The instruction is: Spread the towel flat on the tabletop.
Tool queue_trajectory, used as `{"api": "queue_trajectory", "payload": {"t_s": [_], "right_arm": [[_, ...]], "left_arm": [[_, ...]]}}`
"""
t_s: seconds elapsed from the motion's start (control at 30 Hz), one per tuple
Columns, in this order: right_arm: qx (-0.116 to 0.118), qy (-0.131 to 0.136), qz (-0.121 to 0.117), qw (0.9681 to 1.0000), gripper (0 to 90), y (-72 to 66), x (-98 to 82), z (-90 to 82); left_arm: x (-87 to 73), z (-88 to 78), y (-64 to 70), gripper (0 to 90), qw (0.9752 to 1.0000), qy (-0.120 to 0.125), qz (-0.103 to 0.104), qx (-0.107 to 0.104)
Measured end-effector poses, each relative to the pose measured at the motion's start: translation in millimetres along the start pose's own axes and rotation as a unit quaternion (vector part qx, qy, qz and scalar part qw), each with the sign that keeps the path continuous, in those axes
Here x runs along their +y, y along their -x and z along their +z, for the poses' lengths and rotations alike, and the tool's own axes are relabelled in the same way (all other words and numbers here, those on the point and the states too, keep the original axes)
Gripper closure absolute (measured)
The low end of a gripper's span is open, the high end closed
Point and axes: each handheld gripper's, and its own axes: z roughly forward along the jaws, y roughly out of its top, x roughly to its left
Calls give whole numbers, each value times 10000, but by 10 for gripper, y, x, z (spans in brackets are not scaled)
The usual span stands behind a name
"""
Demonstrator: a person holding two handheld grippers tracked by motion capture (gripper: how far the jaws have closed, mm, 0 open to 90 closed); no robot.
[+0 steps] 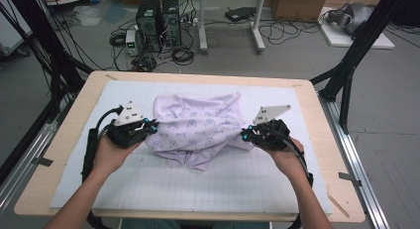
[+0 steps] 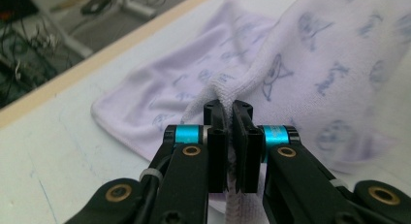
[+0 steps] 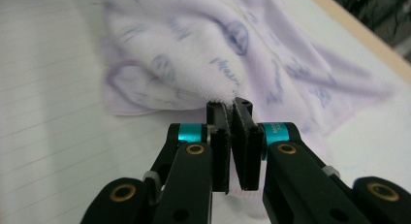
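Jaws pinched on cloth: left gripper point(image 1: 150, 125) and right gripper point(image 1: 246, 134) each clamp an end of the lilac printed towel point(image 1: 198, 127), stretched left-right, sagging onto the white gridded mat point(image 1: 218, 184). Wooden table point(image 1: 69, 140). Beyond: computer towers point(image 1: 158, 23), cables on grey floor.

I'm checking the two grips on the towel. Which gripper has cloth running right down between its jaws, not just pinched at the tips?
The left gripper: the lilac towel shows all the way down between its jaws. The right gripper nips only an edge at its tips.
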Motion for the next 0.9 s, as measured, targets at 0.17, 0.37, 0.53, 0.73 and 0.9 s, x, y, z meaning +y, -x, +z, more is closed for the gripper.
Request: {"api": "queue_trajectory", "payload": {"t_s": [0.17,0.37,0.53,0.73,0.9], "right_arm": [[-54,-319,420,9986,865,308,-35,414],[85,-533,798,9954,814,487,-160,723],[149,-207,726,9970,719,420,-171,600],[120,172,583,9981,600,286,-147,373],[111,372,495,9980,515,124,-126,236]], "left_arm": [[-136,618,-221,847,9974,-638,-232,235],[-244,812,-326,684,9942,-963,-473,35],[-184,550,-376,581,9967,-484,-658,10],[-124,238,-358,457,9969,-117,-777,51],[-112,48,-160,299,9980,29,-632,-28]]}}
